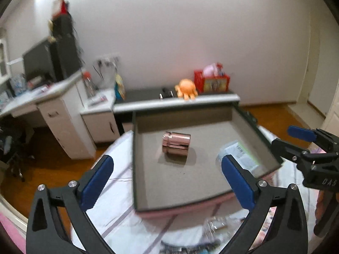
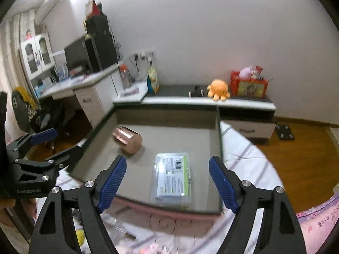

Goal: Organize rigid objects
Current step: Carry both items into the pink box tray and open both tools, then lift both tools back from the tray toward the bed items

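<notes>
**Two Items Sitting in the Tray, Both Grippers Empty**

Now the left gripper [image 1: 167, 182] is hanging with its jaws spread wide, nothing between them, and the right gripper [image 2: 167, 182] is likewise spread and empty. The copper cylinder [image 1: 176, 142] is lying on its side toward the far left of the grey tray [image 1: 169, 190], which is resting on a bed; the clear plastic case [image 2: 172, 180] is lying flat at the near right. More small items are lying blurred on the bed nearer the cameras. Judging from this, the next pick is calling for a square approach, pads closing on firm sides, and a clear spot inside the tray.

Blurred clutter [image 1: 214, 228] below tray [image 1: 148, 190].
</notes>
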Demonstrator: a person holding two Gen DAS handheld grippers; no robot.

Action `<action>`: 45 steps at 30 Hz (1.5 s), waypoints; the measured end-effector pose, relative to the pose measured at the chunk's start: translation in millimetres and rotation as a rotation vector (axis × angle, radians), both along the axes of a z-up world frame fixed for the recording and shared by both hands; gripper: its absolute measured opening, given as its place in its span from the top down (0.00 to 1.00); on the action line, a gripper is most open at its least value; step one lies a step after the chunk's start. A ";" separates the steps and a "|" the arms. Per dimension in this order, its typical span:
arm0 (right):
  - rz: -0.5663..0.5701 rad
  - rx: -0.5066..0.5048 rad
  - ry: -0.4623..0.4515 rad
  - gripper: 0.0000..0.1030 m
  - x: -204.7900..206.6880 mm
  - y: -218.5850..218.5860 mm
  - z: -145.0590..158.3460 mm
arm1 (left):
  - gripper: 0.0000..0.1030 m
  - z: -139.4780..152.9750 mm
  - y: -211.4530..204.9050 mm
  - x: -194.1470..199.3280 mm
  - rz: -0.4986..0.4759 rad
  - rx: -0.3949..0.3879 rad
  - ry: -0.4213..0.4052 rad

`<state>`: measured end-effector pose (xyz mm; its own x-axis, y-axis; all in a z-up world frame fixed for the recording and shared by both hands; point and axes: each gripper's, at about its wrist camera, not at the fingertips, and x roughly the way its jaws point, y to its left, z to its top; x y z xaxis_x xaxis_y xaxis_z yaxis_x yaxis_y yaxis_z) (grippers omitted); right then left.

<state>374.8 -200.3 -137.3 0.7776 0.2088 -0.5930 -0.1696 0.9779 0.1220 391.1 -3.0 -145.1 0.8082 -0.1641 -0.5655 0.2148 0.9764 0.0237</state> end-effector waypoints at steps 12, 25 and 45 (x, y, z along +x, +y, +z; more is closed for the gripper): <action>-0.058 -0.034 -0.326 0.00 -177.2 3.8 60.4 | 0.00 54.8 8.3 -196.3 0.093 -0.014 -0.326; -0.106 -0.049 -0.419 0.00 -269.0 21.1 67.6 | 0.00 63.9 1.6 -283.3 0.115 -0.001 -0.434; -0.139 -0.070 -0.388 0.00 -280.3 17.4 51.8 | 0.00 37.8 8.4 -275.5 0.124 0.024 -0.369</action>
